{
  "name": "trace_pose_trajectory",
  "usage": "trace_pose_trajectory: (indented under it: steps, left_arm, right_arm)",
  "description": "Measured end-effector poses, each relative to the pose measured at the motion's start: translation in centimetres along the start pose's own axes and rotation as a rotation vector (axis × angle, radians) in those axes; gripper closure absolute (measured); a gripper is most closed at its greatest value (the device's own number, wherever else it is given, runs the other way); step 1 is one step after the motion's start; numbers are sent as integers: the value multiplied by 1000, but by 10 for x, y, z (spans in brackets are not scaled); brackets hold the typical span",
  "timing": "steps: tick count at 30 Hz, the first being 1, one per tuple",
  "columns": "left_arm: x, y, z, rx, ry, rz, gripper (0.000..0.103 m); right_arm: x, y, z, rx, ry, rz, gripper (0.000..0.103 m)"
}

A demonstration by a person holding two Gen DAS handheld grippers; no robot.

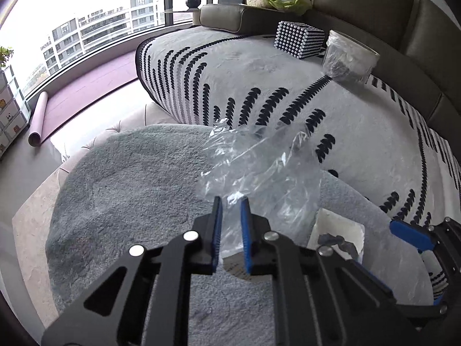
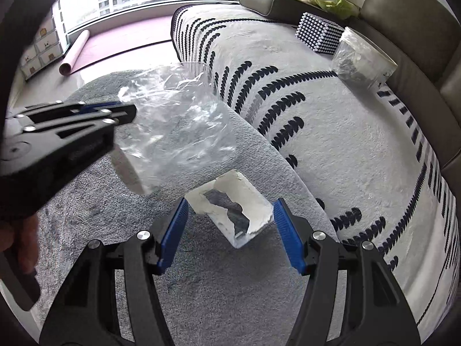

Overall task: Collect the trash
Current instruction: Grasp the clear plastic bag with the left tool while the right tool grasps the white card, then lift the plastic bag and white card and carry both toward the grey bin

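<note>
left gripper point(image 1: 231, 216): clamped on the clear plastic bag point(image 1: 259, 167), probably keeping it ready for trash
right gripper point(image 2: 230, 230): spread wide around the torn white box point(image 2: 230, 210), not squeezing yet

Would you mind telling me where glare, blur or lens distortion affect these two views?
Left wrist view: window blown out white, sofa cover bowed by the fisheye, clear plastic bag glinting. Right wrist view: left gripper soft and slightly blurred at the frame edge; torn white box sharp.
</note>
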State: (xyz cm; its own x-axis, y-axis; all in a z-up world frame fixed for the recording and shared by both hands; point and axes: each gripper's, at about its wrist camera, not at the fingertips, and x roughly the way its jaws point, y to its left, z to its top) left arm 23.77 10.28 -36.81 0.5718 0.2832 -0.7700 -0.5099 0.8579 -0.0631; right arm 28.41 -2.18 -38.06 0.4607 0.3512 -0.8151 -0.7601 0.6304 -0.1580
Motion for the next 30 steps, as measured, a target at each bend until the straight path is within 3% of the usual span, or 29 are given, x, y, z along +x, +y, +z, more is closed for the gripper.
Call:
trace_pose_trajectory:
  steps: [8, 13, 15, 18, 23, 30]
  left_arm:
    - [-19, 25, -4, -30, -20, 24, 91]
    - [-21, 31, -15, -28, -6, 35, 91]
    - [-24, 33, -19, -29, -3, 39, 91]
    - [-28, 35, -25, -34, 6, 40, 91]
    - [-40, 36, -35, -33, 10, 49, 91]
    - [-77, 34, -52, -48, 1, 69, 91]
  right_arm:
    - [32, 15, -6, -96, 59, -8, 44]
    - [48, 21, -18, -132, 112, -19, 68]
    - [50, 24, -21, -142, 124, -21, 82]
    - [50, 27, -23, -143, 117, -2, 93]
    - [33, 26, -20, -96, 81, 38, 98]
    - [-12, 30, -24, -63, 30, 107, 98]
